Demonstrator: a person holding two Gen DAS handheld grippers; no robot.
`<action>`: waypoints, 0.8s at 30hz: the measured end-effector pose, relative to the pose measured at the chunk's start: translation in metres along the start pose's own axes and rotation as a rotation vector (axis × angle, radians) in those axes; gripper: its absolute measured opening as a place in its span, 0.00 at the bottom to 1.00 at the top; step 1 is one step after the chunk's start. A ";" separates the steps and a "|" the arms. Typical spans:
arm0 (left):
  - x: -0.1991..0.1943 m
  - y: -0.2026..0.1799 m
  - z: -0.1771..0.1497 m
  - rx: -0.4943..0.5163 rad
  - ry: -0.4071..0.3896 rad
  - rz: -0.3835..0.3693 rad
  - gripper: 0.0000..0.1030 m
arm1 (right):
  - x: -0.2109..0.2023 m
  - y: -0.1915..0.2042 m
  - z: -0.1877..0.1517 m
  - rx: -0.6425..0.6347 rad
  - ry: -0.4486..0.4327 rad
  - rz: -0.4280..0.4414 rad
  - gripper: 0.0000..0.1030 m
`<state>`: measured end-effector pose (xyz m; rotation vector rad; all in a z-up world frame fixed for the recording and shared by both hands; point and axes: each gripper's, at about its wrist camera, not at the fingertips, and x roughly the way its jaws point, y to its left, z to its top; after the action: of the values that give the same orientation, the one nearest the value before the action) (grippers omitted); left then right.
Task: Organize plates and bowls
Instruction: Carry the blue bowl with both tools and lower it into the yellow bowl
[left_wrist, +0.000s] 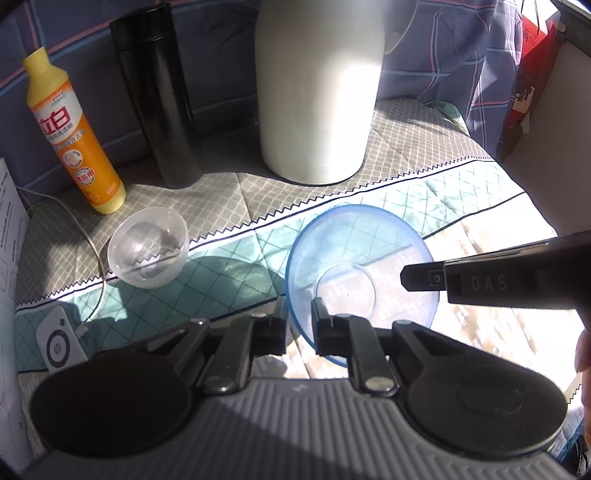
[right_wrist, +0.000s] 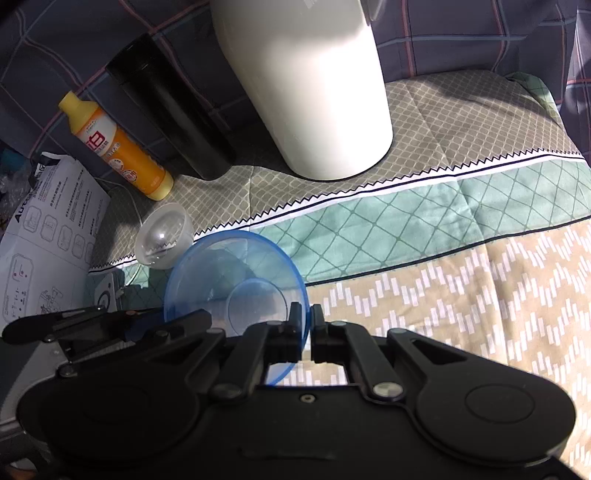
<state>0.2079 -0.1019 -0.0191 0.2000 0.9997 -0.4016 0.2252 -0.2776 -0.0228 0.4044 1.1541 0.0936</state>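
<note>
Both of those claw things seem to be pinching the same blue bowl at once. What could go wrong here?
The left gripper and right gripper each pinch the thin rim of the blue bowl. If they pull apart or twist, the rim may slip out or the plastic may flex. The small clear bowl sits close on the left, so a sideways swing could knock it toward the yellow bottle.

surface: quilted cloth (right_wrist: 424, 229) in grey lattice, green diamond and tan dashed bands
back row: white jug (left_wrist: 317, 92), black flask (left_wrist: 155, 96), yellow soap bottle (left_wrist: 70, 129), all upright
left front: small clear bowl (left_wrist: 147, 245), white cable (left_wrist: 92, 243), white device (left_wrist: 59, 341), printed box (right_wrist: 48, 243) at the edge
</note>
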 end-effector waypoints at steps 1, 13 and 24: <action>-0.008 -0.004 -0.004 0.001 -0.003 -0.006 0.12 | -0.007 0.000 -0.005 -0.004 -0.002 -0.001 0.04; -0.081 -0.050 -0.065 0.053 -0.004 -0.051 0.13 | -0.085 -0.007 -0.076 -0.058 0.001 -0.003 0.04; -0.095 -0.079 -0.107 0.122 0.044 -0.062 0.14 | -0.106 -0.016 -0.119 -0.078 0.056 -0.021 0.05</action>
<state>0.0472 -0.1144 0.0064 0.2895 1.0269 -0.5170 0.0718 -0.2904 0.0228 0.3227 1.2059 0.1322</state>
